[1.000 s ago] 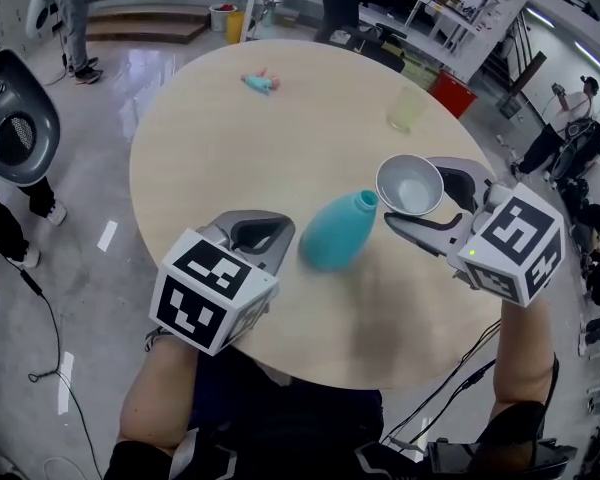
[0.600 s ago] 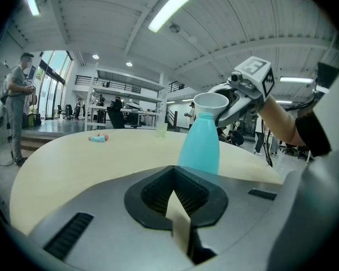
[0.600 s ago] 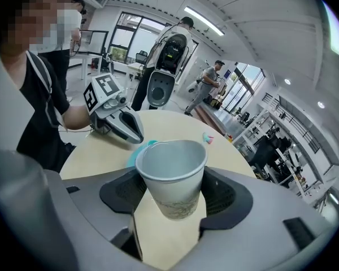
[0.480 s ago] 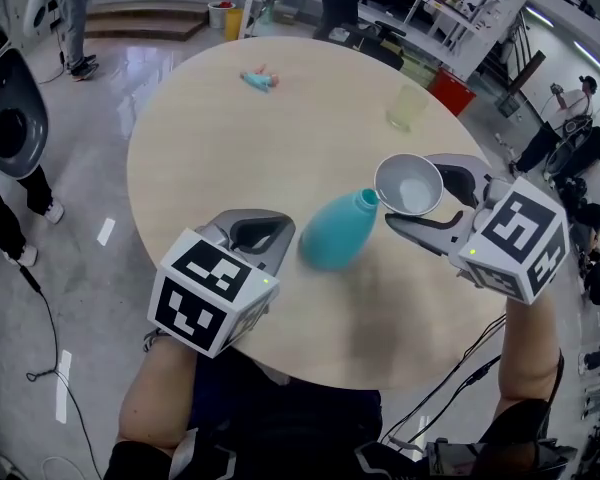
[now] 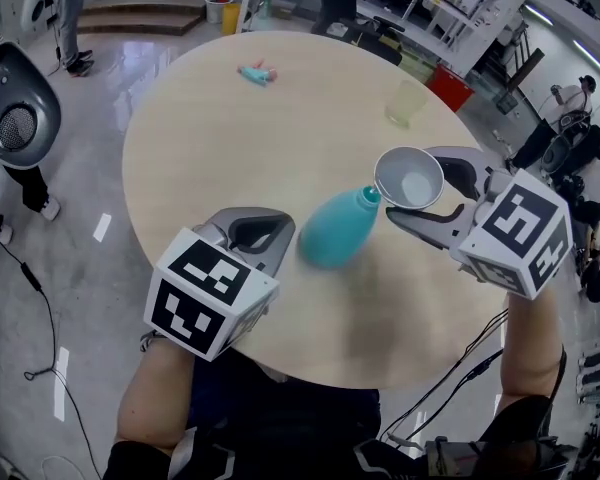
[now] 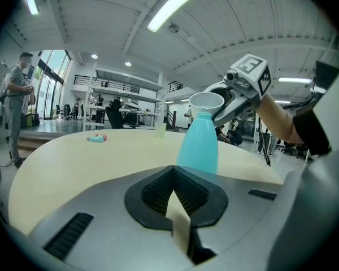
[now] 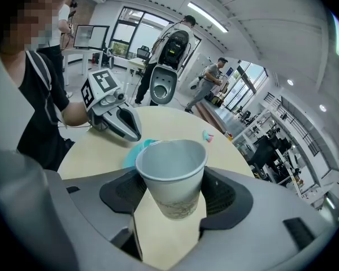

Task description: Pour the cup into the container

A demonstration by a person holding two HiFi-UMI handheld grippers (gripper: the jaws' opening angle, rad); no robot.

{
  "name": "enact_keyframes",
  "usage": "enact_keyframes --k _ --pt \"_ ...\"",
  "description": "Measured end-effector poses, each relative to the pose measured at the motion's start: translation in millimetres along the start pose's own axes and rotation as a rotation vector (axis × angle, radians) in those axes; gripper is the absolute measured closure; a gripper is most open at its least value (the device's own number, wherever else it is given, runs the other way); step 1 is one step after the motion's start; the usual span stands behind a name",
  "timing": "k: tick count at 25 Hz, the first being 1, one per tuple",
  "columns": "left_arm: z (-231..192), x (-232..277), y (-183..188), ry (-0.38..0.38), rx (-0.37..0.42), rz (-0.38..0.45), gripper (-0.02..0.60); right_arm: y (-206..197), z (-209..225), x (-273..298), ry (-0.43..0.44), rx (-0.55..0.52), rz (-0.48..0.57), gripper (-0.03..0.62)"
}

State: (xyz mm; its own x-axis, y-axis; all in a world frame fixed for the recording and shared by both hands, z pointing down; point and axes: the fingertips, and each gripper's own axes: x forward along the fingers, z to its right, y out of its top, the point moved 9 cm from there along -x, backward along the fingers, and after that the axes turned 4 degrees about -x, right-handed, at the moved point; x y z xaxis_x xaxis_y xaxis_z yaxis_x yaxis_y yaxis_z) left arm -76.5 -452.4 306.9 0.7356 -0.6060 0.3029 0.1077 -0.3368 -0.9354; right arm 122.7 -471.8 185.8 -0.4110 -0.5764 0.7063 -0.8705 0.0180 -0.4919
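Note:
A teal bottle point(image 5: 338, 232) stands upright near the middle of the round table point(image 5: 210, 148); its open neck point(image 5: 369, 196) points up. My right gripper point(image 5: 408, 196) is shut on a white paper cup point(image 5: 410, 177), held upright above the table with its rim just right of the bottle's neck. In the right gripper view the cup point(image 7: 172, 171) sits between the jaws of the right gripper point(image 7: 170, 180), and its inside looks pale; I cannot make out any contents. My left gripper point(image 5: 280, 232) rests left of the bottle, shut on nothing. From the left gripper point(image 6: 175, 180), the bottle point(image 6: 198, 144) stands straight ahead.
A pale yellow translucent cup point(image 5: 407, 105) stands at the table's far right edge. A small teal and pink toy point(image 5: 254, 72) lies at the far side. A grey chair point(image 5: 15, 116) stands off the table's left; people, shelves and a red bin point(image 5: 450, 90) are beyond.
Both grippers, the cup and the bottle keep their places. Only the head view has shifted slightly, and the grey chair at the left has moved about.

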Motion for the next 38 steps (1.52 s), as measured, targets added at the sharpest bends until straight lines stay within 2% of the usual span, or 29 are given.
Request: enact_keyframes --k 18,24,31,38 --pt "0.5 6.7 -1.6 0.000 -0.004 0.003 0.580 -6.6 3.6 3.1 0.001 -0.007 -0.001 0.287" --pt "0.9 3.1 -3.1 -0.011 0.000 -0.006 0.580 -19.5 1.7 3.1 0.015 0.110 0.087 0.287" --pt "-3.6 9.9 -6.6 -0.011 -0.004 -0.010 0.580 -54.2 8.8 3.8 0.049 0.308 0.273 0.287" --pt "-3.5 7.6 -7.2 -0.015 -0.005 -0.008 0.580 -91.2 9.2 -8.1 -0.050 0.430 0.352 0.287"
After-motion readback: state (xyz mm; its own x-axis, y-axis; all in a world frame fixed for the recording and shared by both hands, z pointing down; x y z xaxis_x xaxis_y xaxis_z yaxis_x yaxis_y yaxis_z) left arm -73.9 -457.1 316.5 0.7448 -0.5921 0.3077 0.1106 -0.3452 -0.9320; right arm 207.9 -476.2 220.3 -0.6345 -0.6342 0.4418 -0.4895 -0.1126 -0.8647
